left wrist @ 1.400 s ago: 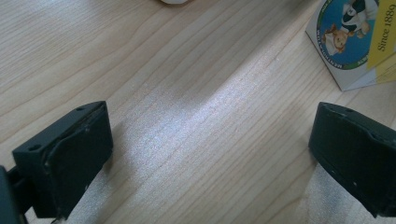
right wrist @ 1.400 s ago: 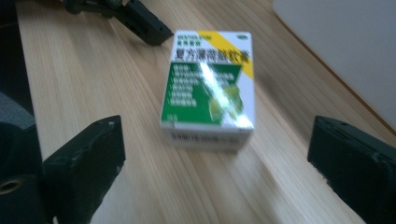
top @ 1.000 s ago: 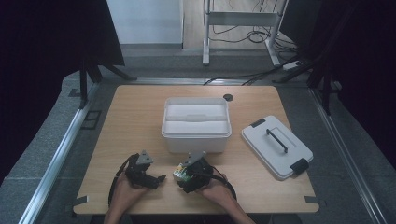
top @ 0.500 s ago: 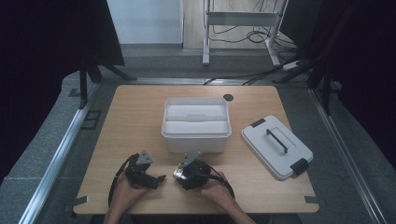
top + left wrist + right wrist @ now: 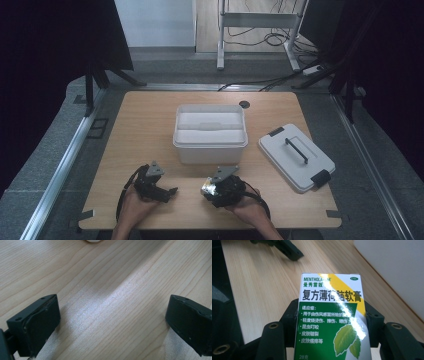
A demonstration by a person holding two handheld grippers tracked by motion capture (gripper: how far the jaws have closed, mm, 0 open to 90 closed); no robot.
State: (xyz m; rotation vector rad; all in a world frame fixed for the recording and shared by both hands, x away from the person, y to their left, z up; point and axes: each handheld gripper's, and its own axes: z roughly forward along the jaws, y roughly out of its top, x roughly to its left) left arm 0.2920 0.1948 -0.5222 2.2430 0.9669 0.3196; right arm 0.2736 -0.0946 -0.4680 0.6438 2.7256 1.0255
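Note:
My right gripper (image 5: pixel 333 312) is shut on a small white, green and yellow ointment box (image 5: pixel 332 322) with leaves printed on it. Its jaws have just been closing, and the box stands upright between them. In the high view this gripper (image 5: pixel 209 190) hangs just above the table's front edge with the box (image 5: pixel 206 188) at its tip, in front of the white bin (image 5: pixel 210 152). My left gripper (image 5: pixel 112 322) is open over bare wood with nothing between its jaws. In the high view it (image 5: pixel 170 192) rests at the front left, pointing towards the right gripper.
The open white bin stands mid-table, and its wall (image 5: pixel 392 270) lies close to the right of the box. Its grey-white lid (image 5: pixel 296 157) with a black handle lies flat at the right. A dark round hole (image 5: pixel 244 104) marks the table behind the bin.
The right gripper has closed on the box, lifted it a little and shifted right, away from the left gripper. The left gripper has stayed where it was.

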